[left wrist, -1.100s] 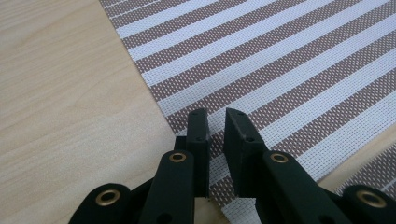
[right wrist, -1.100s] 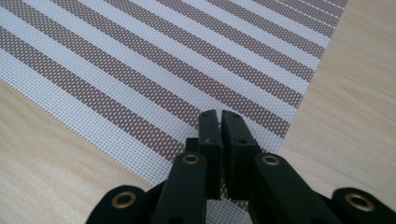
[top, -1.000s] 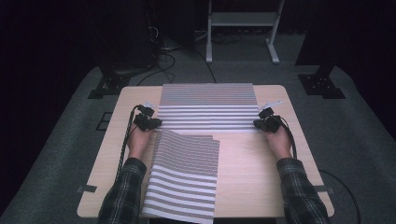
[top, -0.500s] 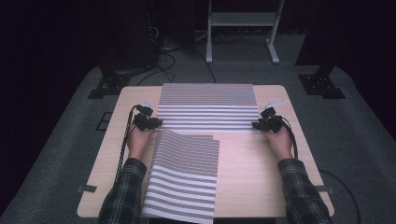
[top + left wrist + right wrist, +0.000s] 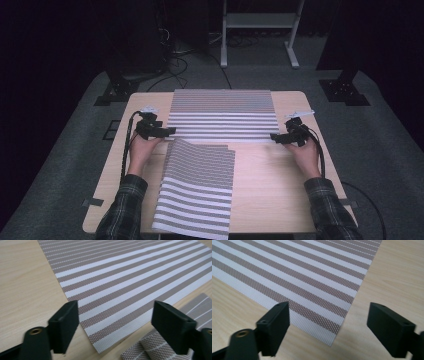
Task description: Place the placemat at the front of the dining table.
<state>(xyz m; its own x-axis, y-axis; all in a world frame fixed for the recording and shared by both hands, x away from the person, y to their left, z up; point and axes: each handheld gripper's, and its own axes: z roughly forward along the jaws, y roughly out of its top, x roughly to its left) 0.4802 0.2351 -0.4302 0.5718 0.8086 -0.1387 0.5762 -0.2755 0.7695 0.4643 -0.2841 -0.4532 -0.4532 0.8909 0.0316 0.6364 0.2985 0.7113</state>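
A brown-and-white striped placemat [image 5: 222, 115] lies flat on the far half of the wooden table [image 5: 280, 180]. My left gripper [image 5: 170, 131] hovers at its near left corner and my right gripper [image 5: 274, 136] at its near right corner. Both have just been opening their jaws. In the left gripper view the left gripper [image 5: 117, 322] stands open, with the mat's corner [image 5: 105, 340] lying untouched on the table below the gap. The right gripper [image 5: 329, 325] is open in the same way above the other corner [image 5: 332, 335]. A second striped mat [image 5: 197, 187] lies closer to me, hanging over the front edge.
The second mat's folded edge [image 5: 160, 347] lies just beside the left gripper's right jaw. Bare wood runs along both sides of the mats. Stand legs [image 5: 345, 90] and cables [image 5: 175, 60] sit on the dark floor beyond the table.
Both grippers have let go of the far mat's near corners and now stand open over them. The left hand has lifted slightly; the right has stayed put.
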